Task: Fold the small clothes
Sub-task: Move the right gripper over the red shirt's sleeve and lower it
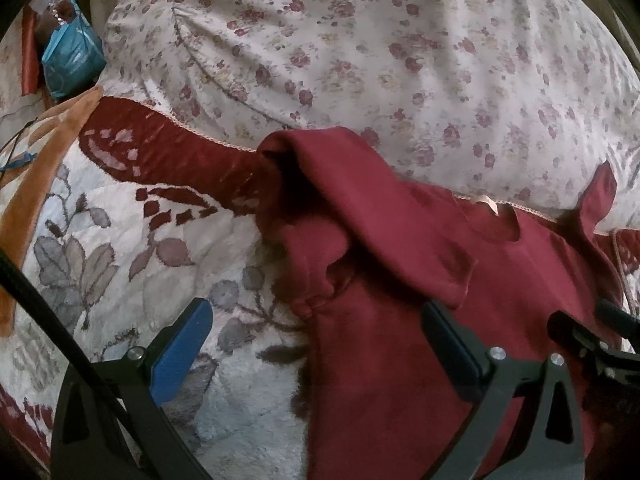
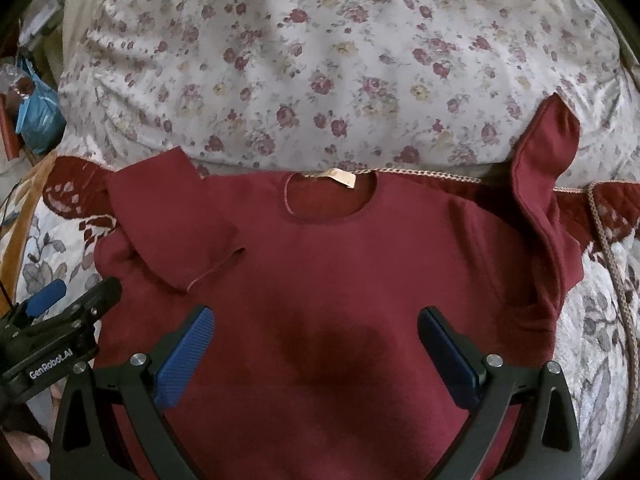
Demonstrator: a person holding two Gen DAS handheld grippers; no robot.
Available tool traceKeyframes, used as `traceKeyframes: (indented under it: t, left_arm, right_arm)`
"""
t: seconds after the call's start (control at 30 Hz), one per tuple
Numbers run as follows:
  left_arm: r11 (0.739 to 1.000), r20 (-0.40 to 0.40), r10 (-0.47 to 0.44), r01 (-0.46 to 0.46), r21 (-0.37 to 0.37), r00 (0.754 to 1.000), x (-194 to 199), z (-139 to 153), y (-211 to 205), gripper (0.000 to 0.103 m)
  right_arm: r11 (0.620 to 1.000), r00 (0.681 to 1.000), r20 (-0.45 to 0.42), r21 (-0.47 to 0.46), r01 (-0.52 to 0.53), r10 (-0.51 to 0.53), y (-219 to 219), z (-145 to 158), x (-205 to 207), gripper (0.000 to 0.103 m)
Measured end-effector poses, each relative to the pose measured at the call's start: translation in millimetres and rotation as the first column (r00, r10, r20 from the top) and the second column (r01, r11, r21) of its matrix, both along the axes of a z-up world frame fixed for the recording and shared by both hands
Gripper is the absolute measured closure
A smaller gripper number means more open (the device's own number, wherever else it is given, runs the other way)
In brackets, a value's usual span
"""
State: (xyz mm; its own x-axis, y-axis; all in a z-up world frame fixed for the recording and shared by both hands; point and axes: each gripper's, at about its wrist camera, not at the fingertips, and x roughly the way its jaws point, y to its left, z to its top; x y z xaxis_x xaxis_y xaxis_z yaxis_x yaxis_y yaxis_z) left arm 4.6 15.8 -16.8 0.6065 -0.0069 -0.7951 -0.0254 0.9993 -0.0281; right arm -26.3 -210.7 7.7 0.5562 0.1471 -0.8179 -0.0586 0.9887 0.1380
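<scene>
A small dark red shirt (image 2: pixel 340 264) lies flat on a floral bedspread, neck hole and cream label (image 2: pixel 340 178) toward the pillow. Its left sleeve (image 2: pixel 172 224) is folded inward over the chest. The right sleeve (image 2: pixel 544 168) sticks up against the pillow. My right gripper (image 2: pixel 316 340) hovers open above the shirt's middle, nothing between its blue pads. My left gripper (image 1: pixel 316 332) is open over the shirt's left edge (image 1: pixel 320 304), one finger above the bedspread and one above the cloth. In the right wrist view the left gripper (image 2: pixel 68 304) shows at the left border.
A large pillow (image 2: pixel 320 60) in a rose-print case lies right behind the shirt. The bedspread (image 1: pixel 120 248) has a red band with braided trim (image 2: pixel 440 176). A blue plastic bag (image 1: pixel 72 60) and clutter sit off the bed at far left. An orange blanket edge (image 1: pixel 36 192) lies left.
</scene>
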Motion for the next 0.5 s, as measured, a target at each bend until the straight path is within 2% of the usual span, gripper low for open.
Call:
traceKeyframes:
  t: [0.3,0.4,0.5]
  left_arm:
    - [0.999,-0.039,0.043,-0.044,-0.031,0.998,5,-4,9,0.0]
    - [0.998,-0.01,0.043,-0.043,-0.051,0.999,5,-4,9,0.0]
    - [0.999,-0.012,0.04,-0.04,-0.035,0.999,5,-3,7,0.0]
  right_arm:
    - [1.0,1.0,0.02,-0.015,-0.021,0.021,14,3,5,0.0]
    - [1.0,1.0,0.017,-0.014,-0.02,0.02,17,2,6,0.0]
    - [1.0,1.0,0.01,0.013,-0.005,0.004,16,1,6,0.0]
